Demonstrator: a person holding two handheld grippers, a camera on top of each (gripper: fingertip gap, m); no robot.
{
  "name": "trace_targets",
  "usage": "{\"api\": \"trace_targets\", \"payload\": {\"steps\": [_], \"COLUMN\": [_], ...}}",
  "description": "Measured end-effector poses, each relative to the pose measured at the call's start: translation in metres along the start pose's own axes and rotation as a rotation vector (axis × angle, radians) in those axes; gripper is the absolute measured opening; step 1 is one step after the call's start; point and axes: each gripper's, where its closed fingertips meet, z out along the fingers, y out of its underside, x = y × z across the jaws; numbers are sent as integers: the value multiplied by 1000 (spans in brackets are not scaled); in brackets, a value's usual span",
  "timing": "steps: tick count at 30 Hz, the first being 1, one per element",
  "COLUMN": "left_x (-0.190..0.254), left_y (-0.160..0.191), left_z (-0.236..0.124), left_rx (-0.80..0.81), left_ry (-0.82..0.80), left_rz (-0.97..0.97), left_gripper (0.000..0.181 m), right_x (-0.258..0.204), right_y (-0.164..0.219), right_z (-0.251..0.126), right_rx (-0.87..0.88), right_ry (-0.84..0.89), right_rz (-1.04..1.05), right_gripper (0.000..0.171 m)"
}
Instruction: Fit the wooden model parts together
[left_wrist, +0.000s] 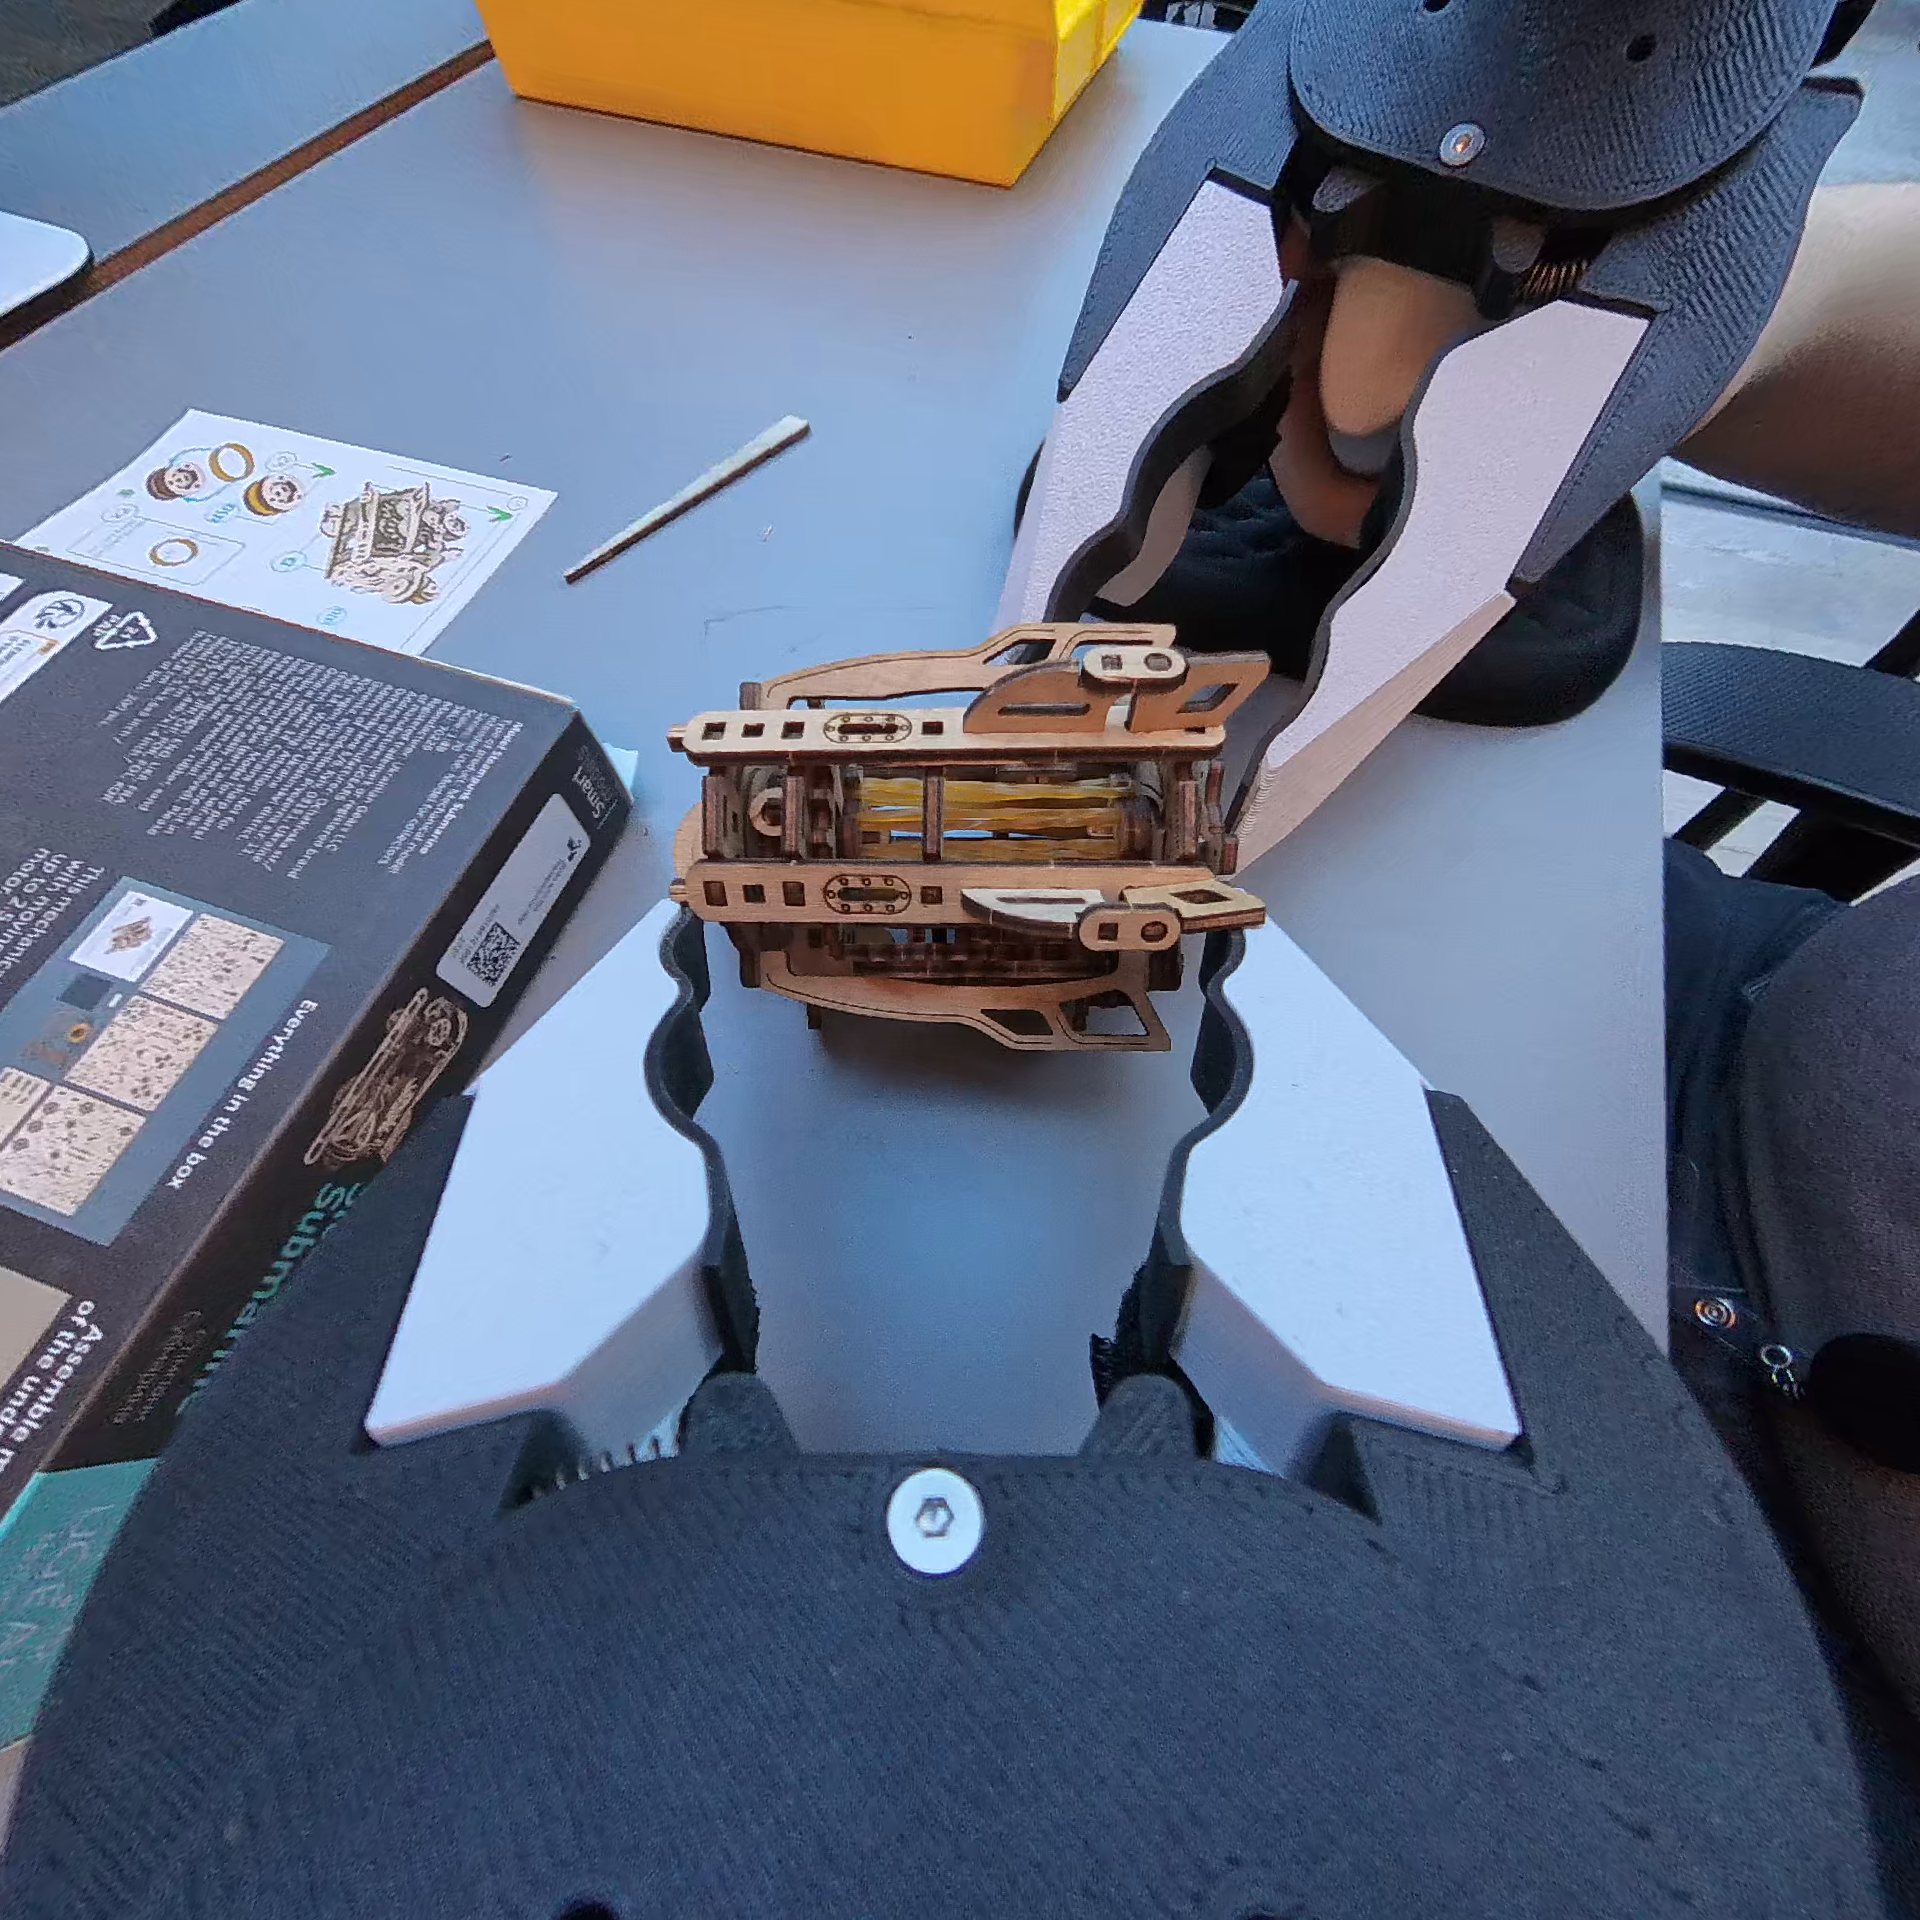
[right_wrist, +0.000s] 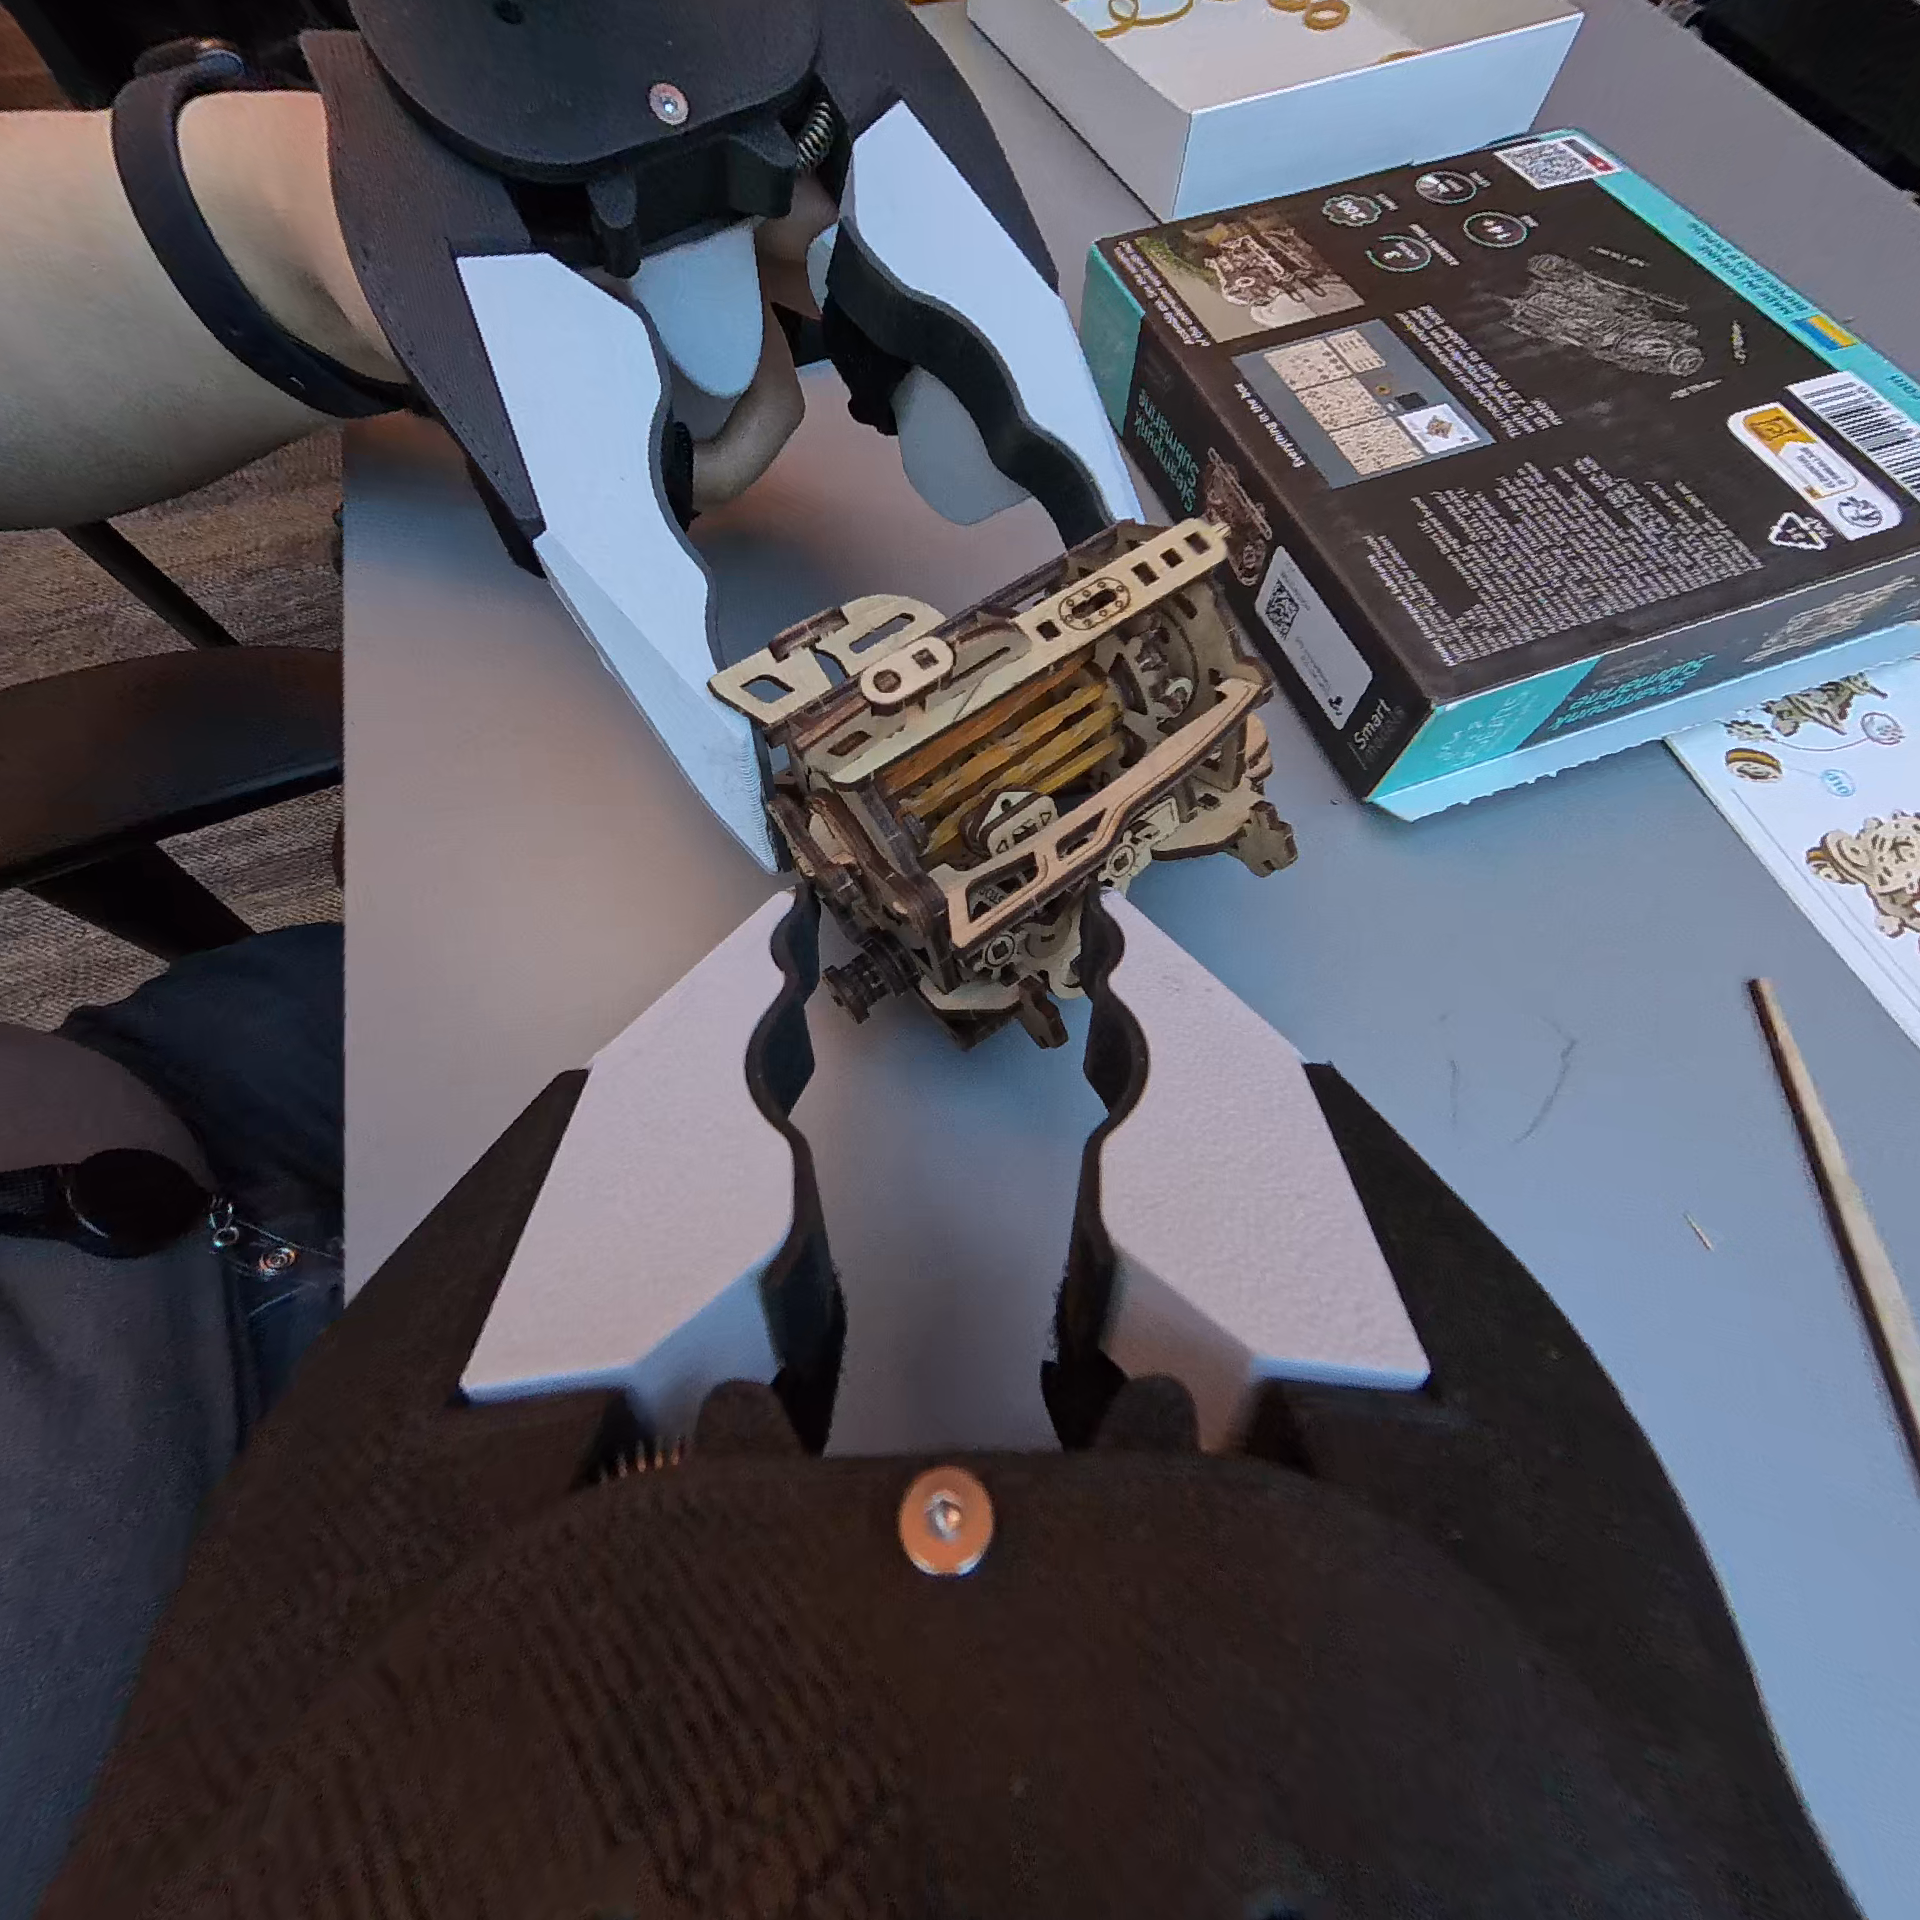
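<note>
A small wooden model with yellow rubber bands wound inside sits at the near edge of the grey table. My left gripper has its jaws wide, one fingertip at each end of the model, closed on it. My right gripper comes in from the upper right, one finger against the model's right end and the other behind it. In the right wrist view the model is tilted, my right gripper pinches its lower part, and the left gripper spans it from the upper left.
A dark kit box and an instruction sheet lie to one side. A thin wooden stick lies loose. A yellow bin and a white box stand farther back. The thin wooden stick sits 15 cm or so from the ends of my right fingers. The left camera catches it too, in the left wrist view.
</note>
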Motion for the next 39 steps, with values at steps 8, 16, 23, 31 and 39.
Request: {"api": "trace_targets", "payload": {"steps": [8, 16, 23, 31, 39], "left_x": [1, -8, -3, -4, 0], "left_y": [6, -7, -30, -27, -24], "left_z": [-3, -32, -24, -10, -6], "left_rx": [20, 156, 174, 137, 139], "left_ry": [7, -126, -81, -72, -43], "left_rz": [-35, -26, 38, 54, 40], "left_gripper": [101, 101, 106, 105, 97], "right_x": [-4, 0, 4, 13, 11], "right_y": [-3, -32, -57, -53, -49], "right_z": [-7, -51, -24, -5, 3], "right_rx": [19, 100, -140, -256, -326], "right_ry": [-47, -232, -511, -521, -527], "right_rz": [56, 393, 749, 880, 928], "right_gripper": [55, 51, 35, 30, 30]}}
